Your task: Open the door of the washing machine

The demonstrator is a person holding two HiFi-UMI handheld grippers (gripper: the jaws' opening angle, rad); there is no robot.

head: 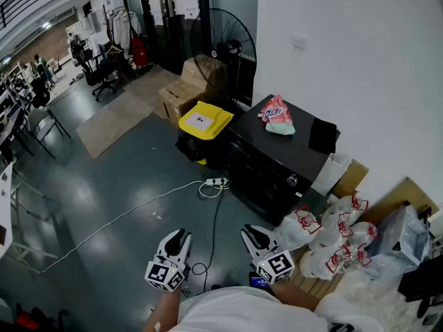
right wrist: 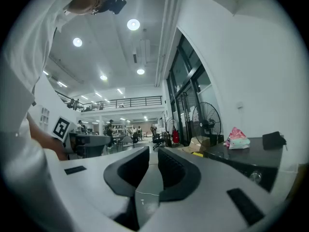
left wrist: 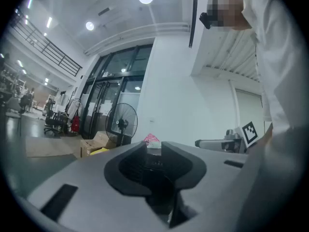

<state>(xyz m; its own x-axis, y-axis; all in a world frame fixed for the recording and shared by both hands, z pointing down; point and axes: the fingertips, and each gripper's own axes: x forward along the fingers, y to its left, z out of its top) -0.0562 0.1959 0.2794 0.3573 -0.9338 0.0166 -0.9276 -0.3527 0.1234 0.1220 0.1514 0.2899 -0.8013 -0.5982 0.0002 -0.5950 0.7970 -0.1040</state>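
Note:
The black washing machine [head: 277,159] stands against the white wall, and its dark front [head: 257,180] faces the floor space before me. A pink detergent bag [head: 277,115] and a black pouch [head: 322,135] lie on its top. Both grippers are held low, close to my body and well short of the machine. My left gripper [head: 182,237] has its jaws slightly apart and empty; in the left gripper view [left wrist: 153,148] the pink bag [left wrist: 151,139] shows just over them. My right gripper [head: 250,234] also shows a narrow empty gap [right wrist: 153,151], with the machine [right wrist: 246,157] off to its right.
A yellow-lidded bin [head: 204,120] and cardboard boxes [head: 181,94] stand left of the machine, with a pedestal fan [head: 223,47] behind. A power strip [head: 216,182] and cables lie on the floor in front. White plastic bags [head: 333,242] are piled at the right.

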